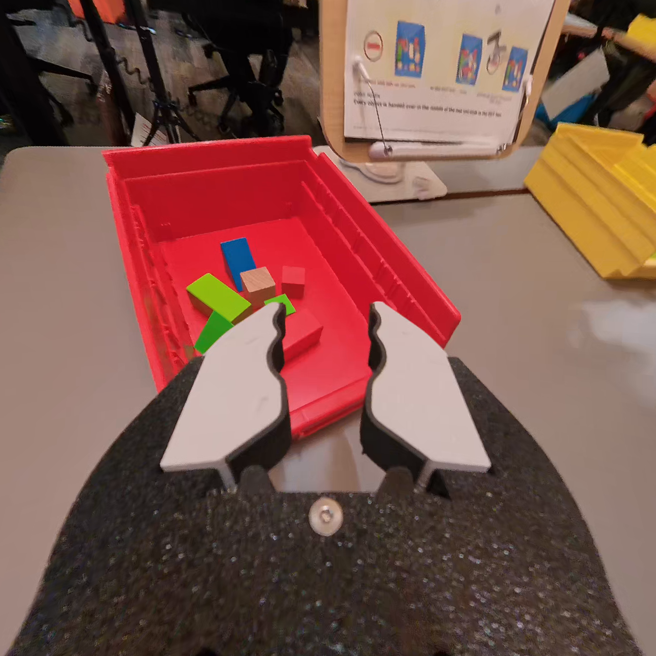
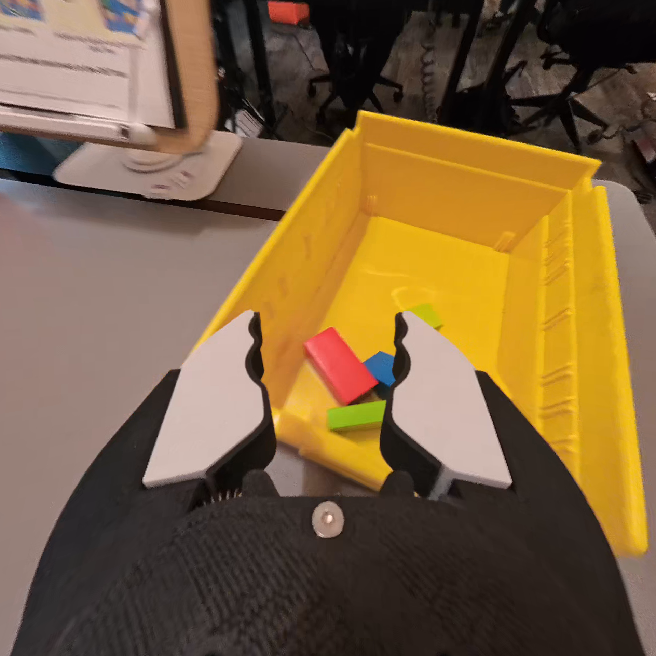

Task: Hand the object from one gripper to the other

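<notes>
Surface: a smooth grey table [image 1: 64, 284], with dark chair bases and stands on the floor beyond.
Left gripper [image 1: 324, 309]: grey fingers with wavy black pads, spread apart and grasping nothing, above the near end of a ribbed red plastic bin [image 1: 390, 255].
Red bin's contents: a red block [image 1: 301, 335] just past the left fingertip; at 11 o'clock from it green blocks [image 1: 216, 296], a bare wooden cube [image 1: 258, 282], a blue slab [image 1: 236, 257], and a small red cube [image 1: 293, 285].
Right gripper [image 2: 326, 316]: released, fingers wide over a yellow bin [image 2: 585, 355].
Yellow bin's contents: a red slab [image 2: 337, 365] tilted on a blue block [image 2: 381, 367], a green block [image 2: 355, 415] nearer, and another green block [image 2: 427, 316] at 1 o'clock.
Beyond: a wood-framed board [image 1: 436, 71] carrying a printed sheet, on a white base.
</notes>
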